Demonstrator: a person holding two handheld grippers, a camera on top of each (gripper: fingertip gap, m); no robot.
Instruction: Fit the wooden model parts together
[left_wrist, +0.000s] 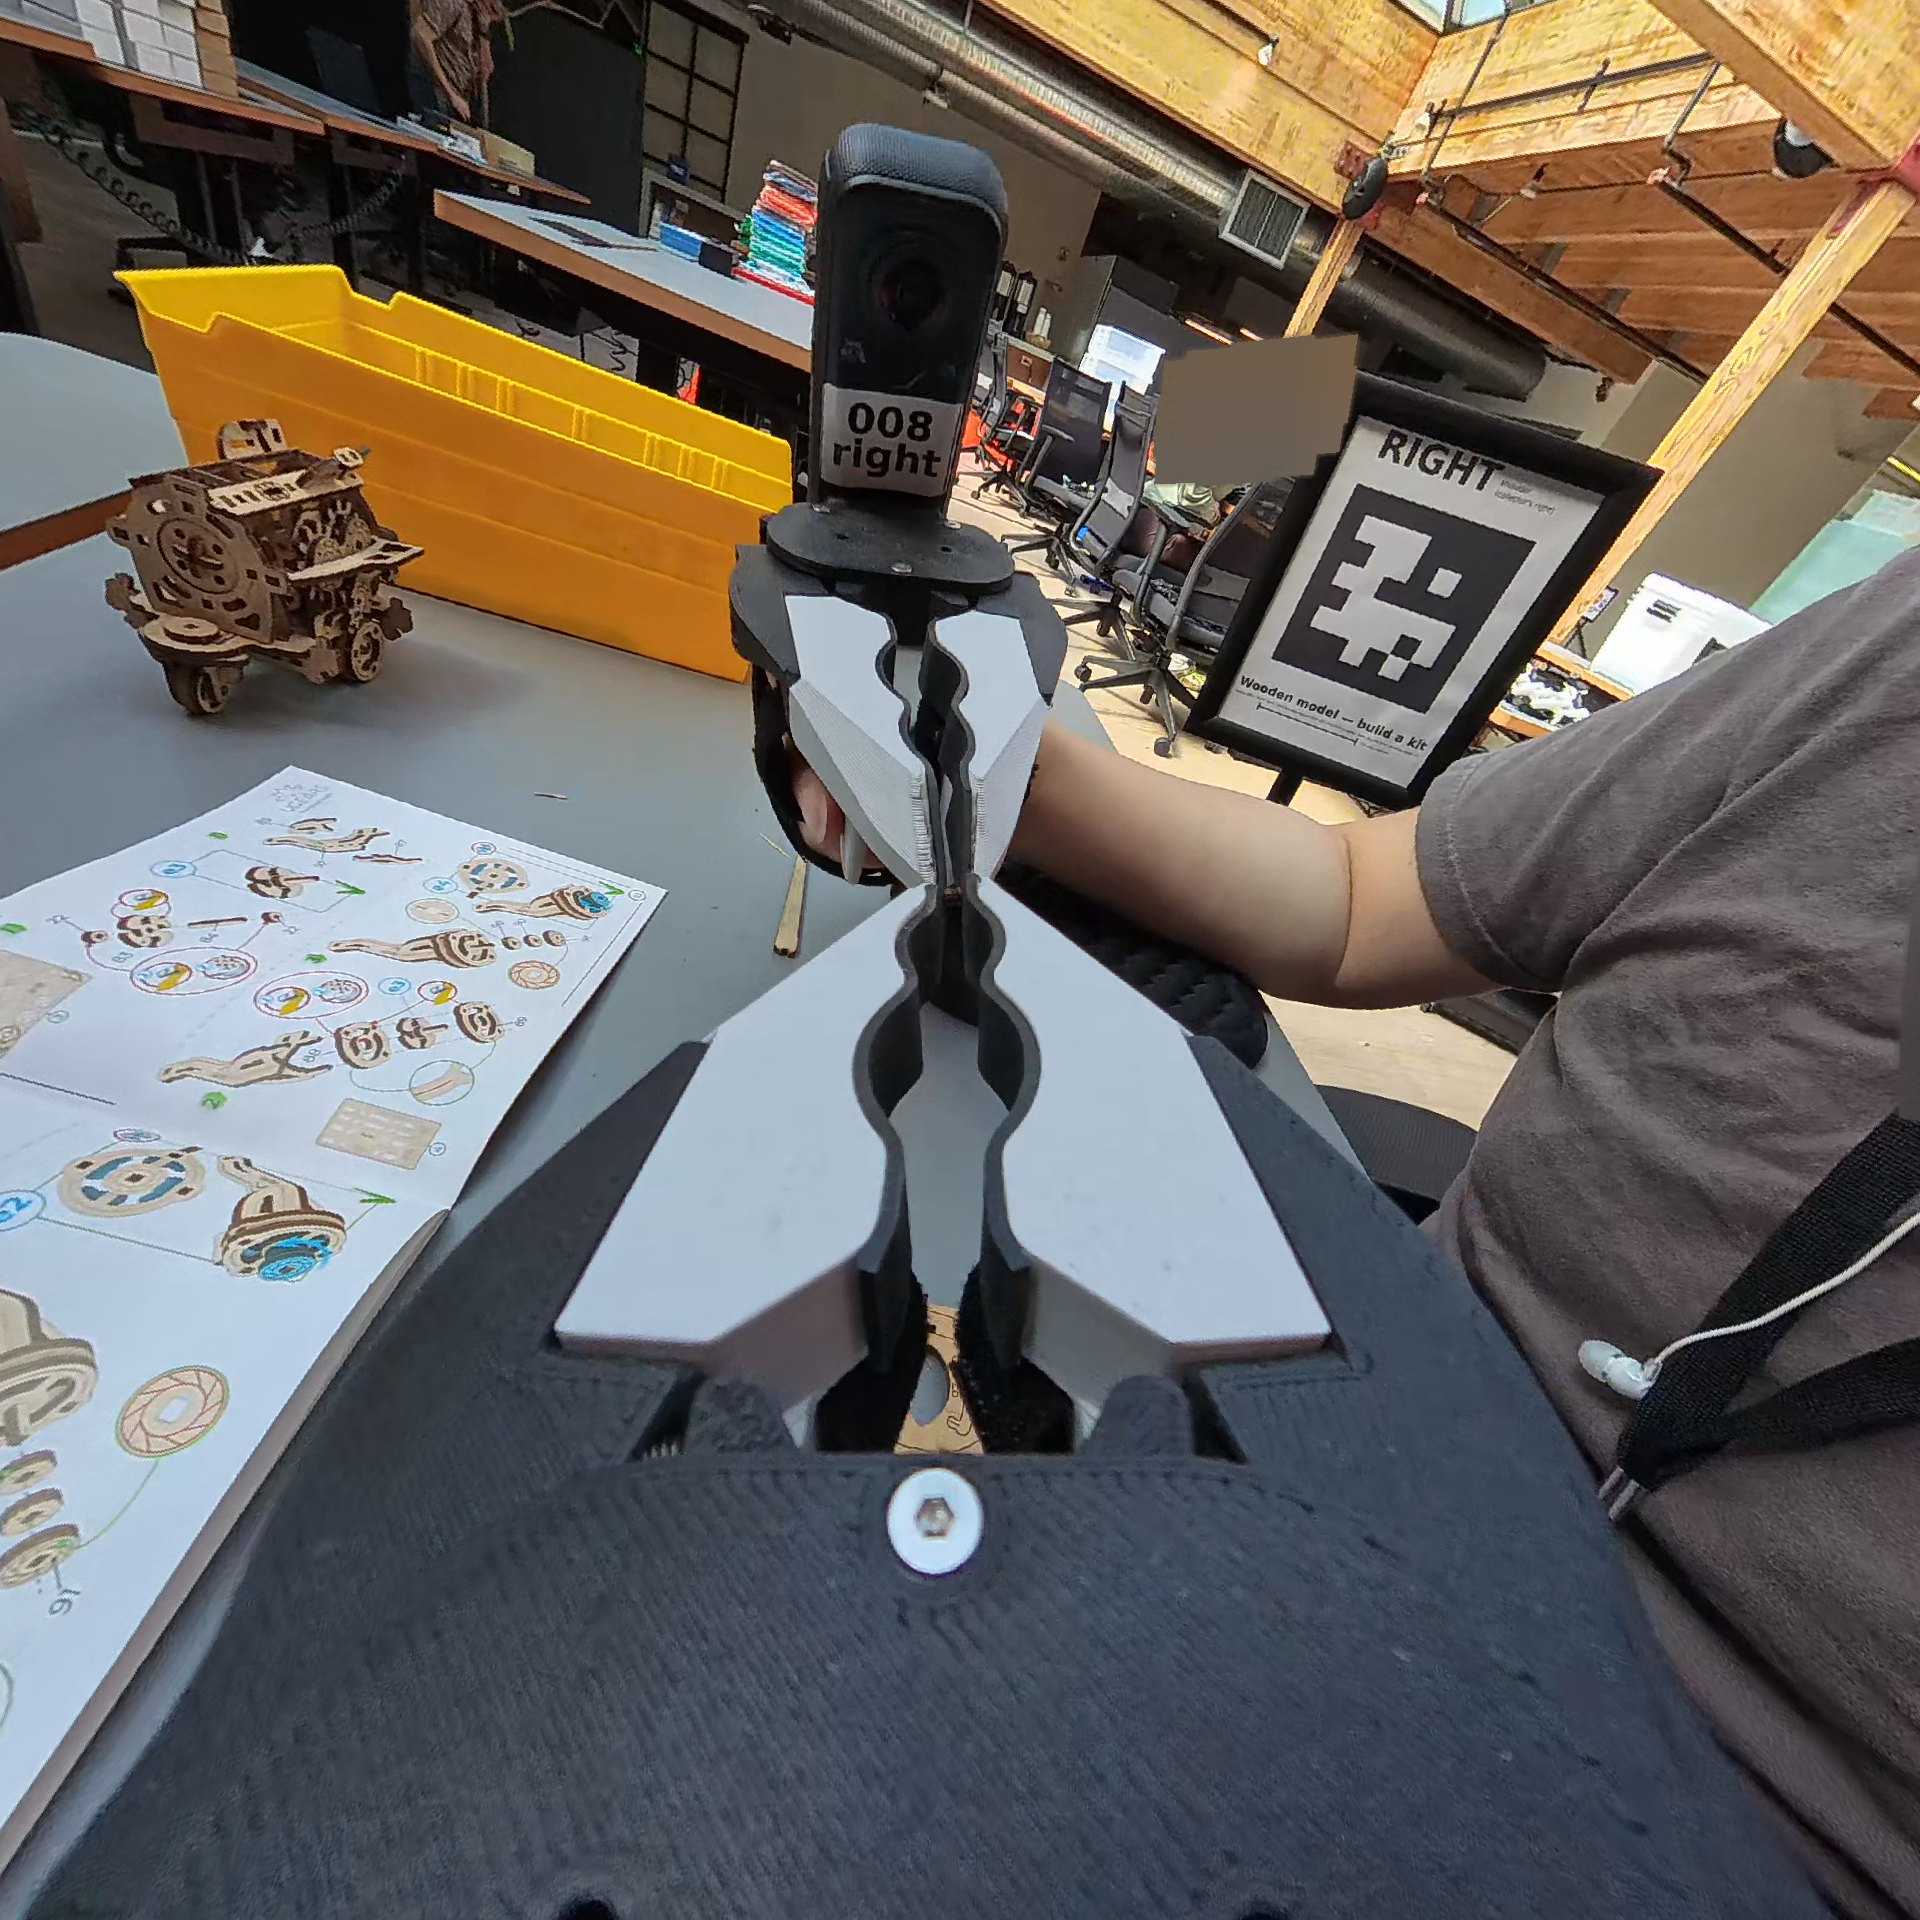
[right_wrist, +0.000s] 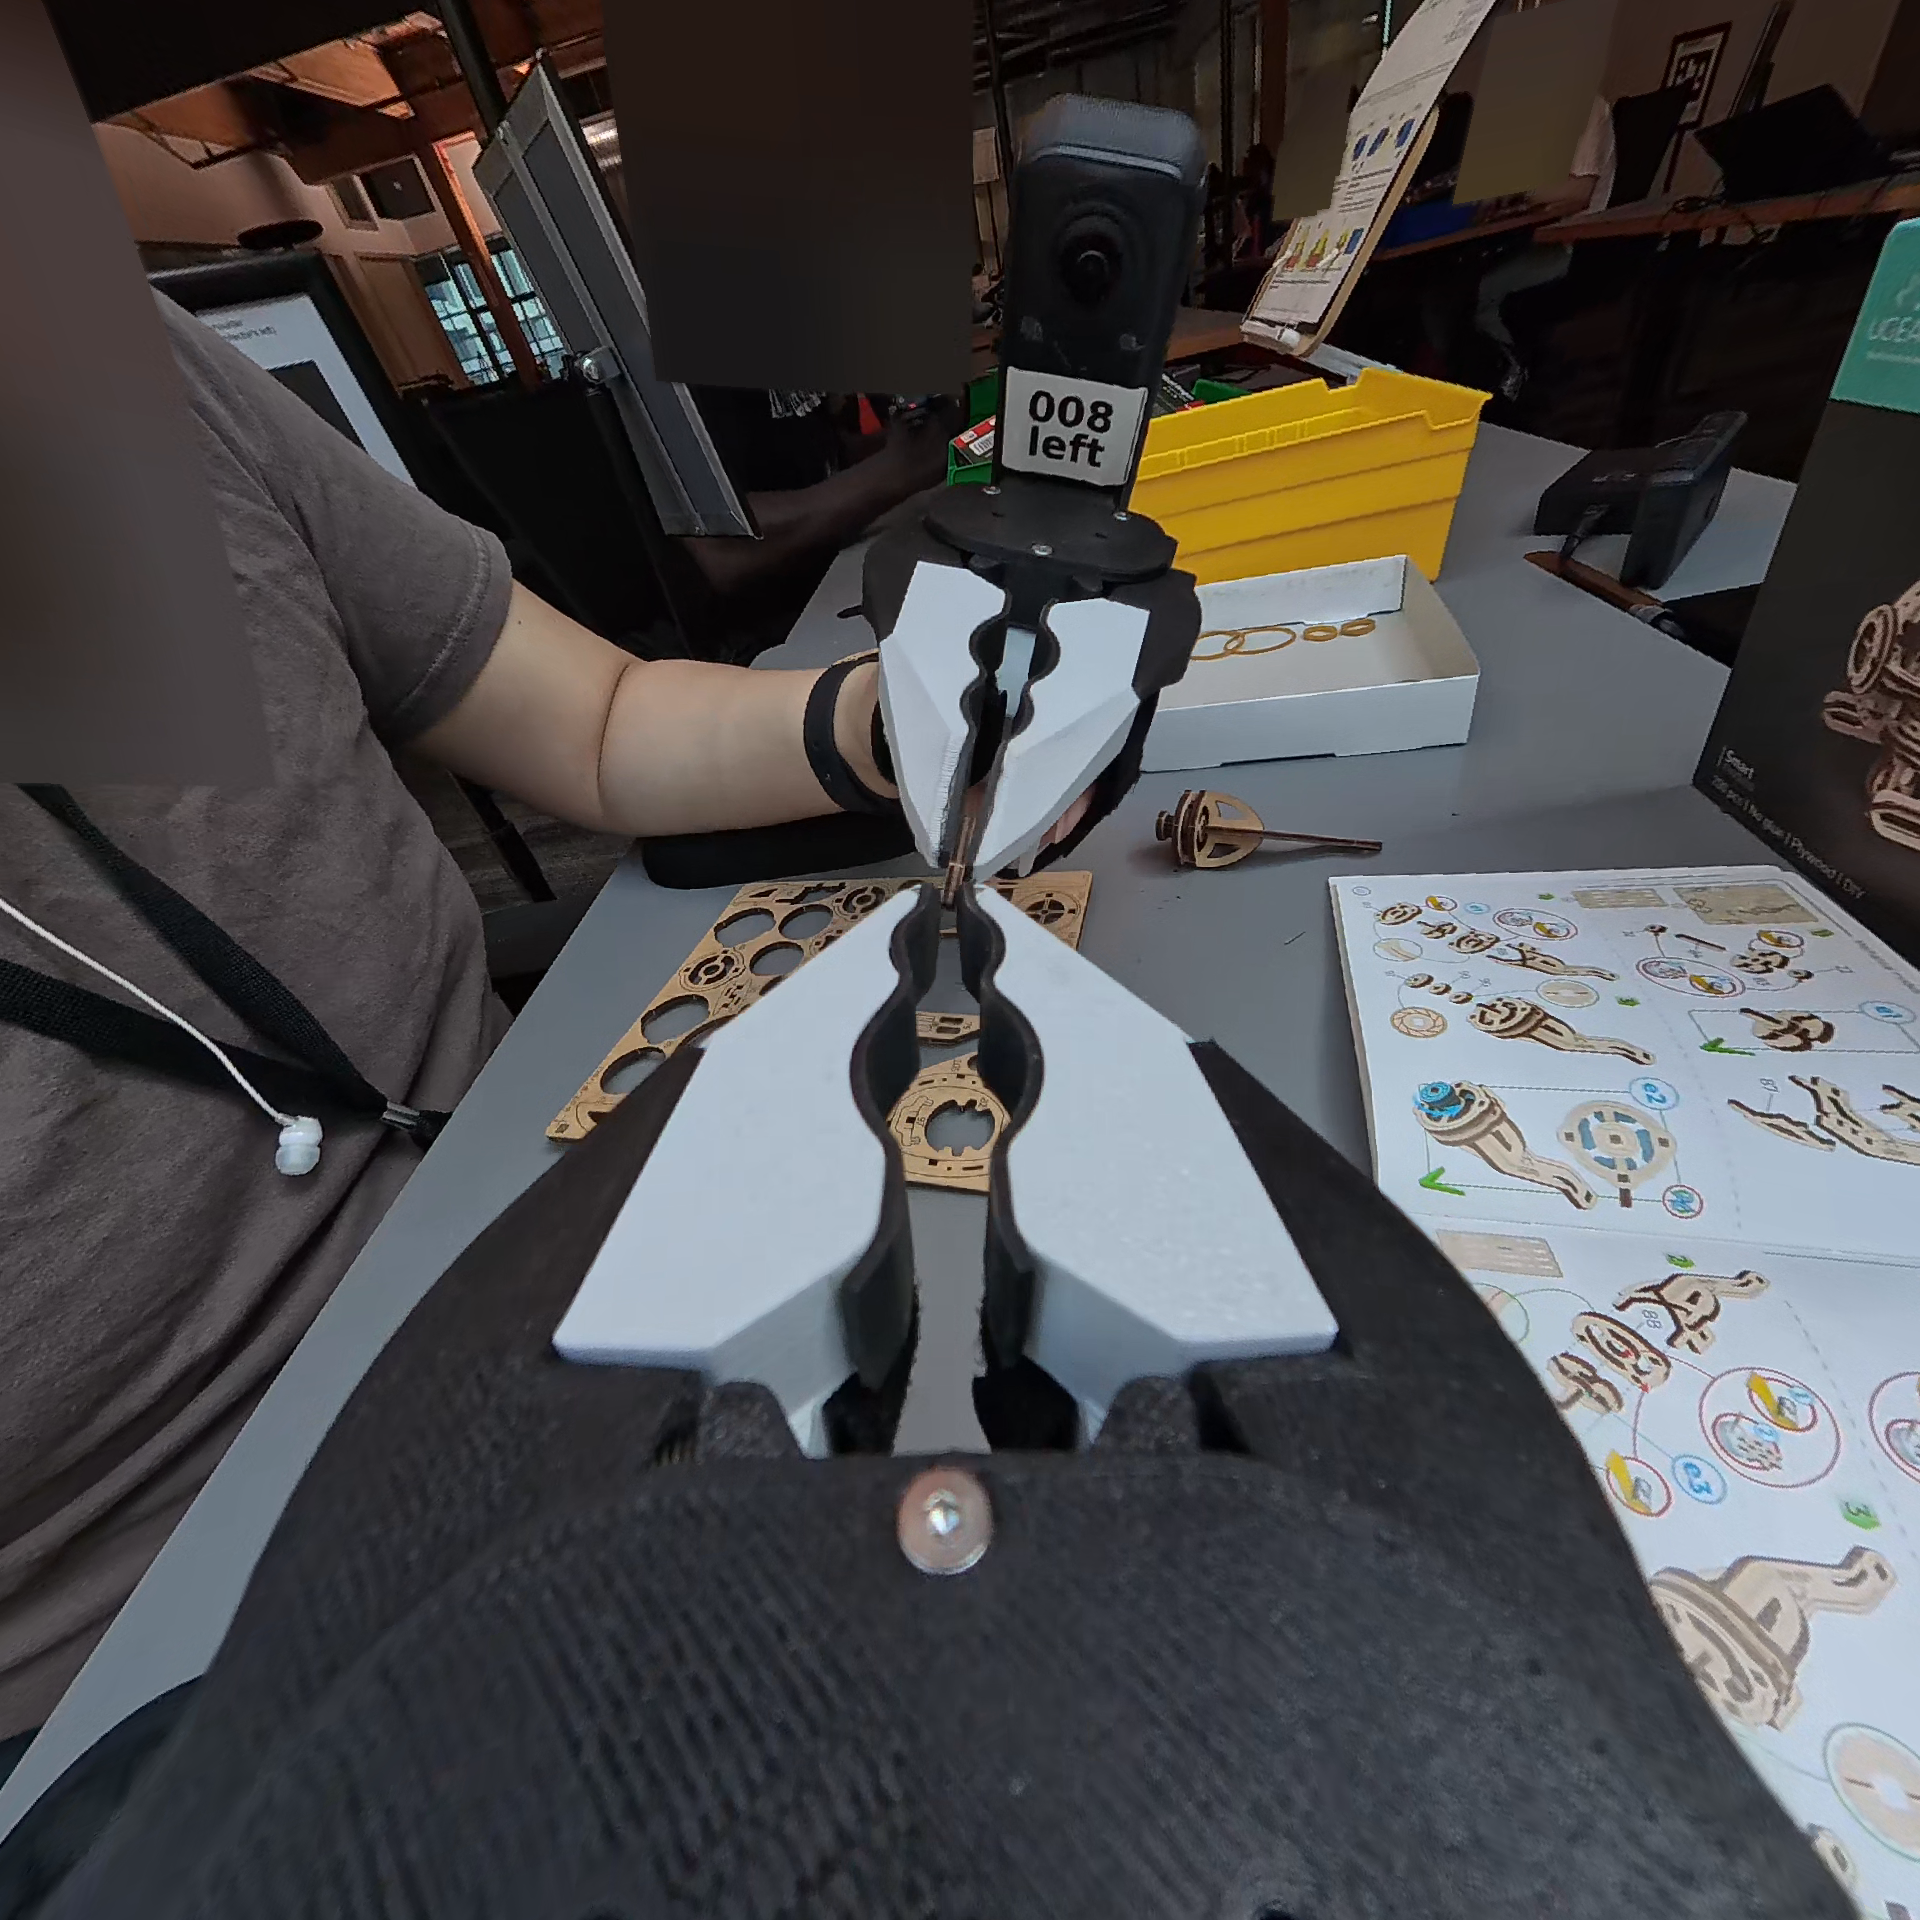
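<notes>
My two grippers meet tip to tip above the grey table (left_wrist: 582, 748). A small thin wooden part (right_wrist: 958, 844) runs between them. In the right wrist view my right gripper (right_wrist: 948, 902) is shut on its near end. The left gripper (right_wrist: 961, 860) faces it and is shut on its far end. In the left wrist view only a brown sliver of the part (left_wrist: 948, 897) shows between my left gripper (left_wrist: 948, 906) and the right gripper (left_wrist: 940, 871). A laser-cut wooden sheet (right_wrist: 727, 977) lies on the table under the tips.
An assembled wooden model (left_wrist: 255, 561) and a yellow bin (left_wrist: 468, 457) stand at the far left. An open instruction booklet (left_wrist: 260, 1039) lies beside me. A wooden sub-assembly with a stick (right_wrist: 1210, 828), a white box lid (right_wrist: 1351, 707) and the kit box (right_wrist: 1839, 623) are to the right. The tips of both grippers are at nearly the same place. The assembled wooden model (left_wrist: 255, 561) is about 30 cm from both grippers' fingertips.
</notes>
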